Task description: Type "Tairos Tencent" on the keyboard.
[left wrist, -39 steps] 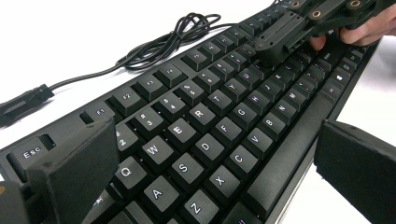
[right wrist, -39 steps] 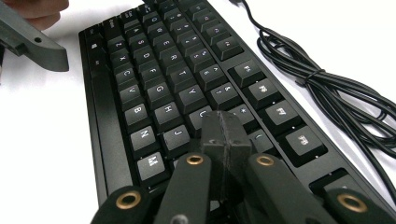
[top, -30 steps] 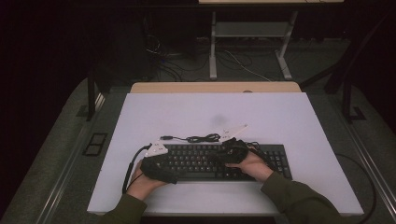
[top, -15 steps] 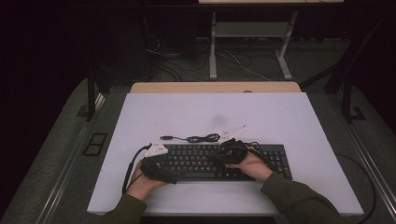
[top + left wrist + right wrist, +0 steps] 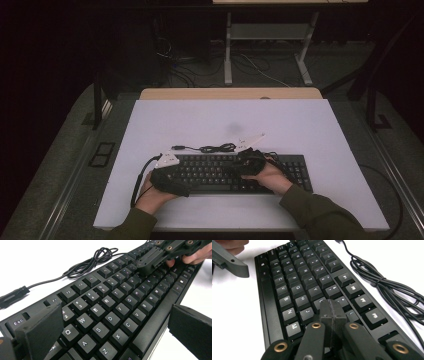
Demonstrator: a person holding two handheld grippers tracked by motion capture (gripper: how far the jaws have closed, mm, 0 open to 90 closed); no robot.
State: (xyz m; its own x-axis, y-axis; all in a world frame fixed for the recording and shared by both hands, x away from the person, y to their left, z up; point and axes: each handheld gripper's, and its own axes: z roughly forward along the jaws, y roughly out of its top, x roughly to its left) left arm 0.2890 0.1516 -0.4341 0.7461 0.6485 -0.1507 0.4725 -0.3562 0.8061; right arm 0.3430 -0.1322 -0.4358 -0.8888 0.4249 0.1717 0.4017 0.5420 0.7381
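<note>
Right gripper (image 5: 332, 312) jaws pressed together, tip on keyboard (image 5: 294, 287) keys; might hit two keys. Left gripper (image 5: 117, 335) jaws spread wide over keyboard end; might bump it.

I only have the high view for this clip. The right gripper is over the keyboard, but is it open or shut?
Observer: The right gripper is shut, its jaws pressed together with nothing between them.
Operator: Where is its tip?
Observer: On the keys beside J, in the keyboard middle rows.
Operator: And the left gripper?
Observer: The left gripper is open, its jaws wide apart either side of the keyboard's left end, above Q, A and Z.
Operator: Is the cable plugged in?
Observer: No. The cable lies bundled behind the keyboard, and its plug rests loose on the table.
</note>
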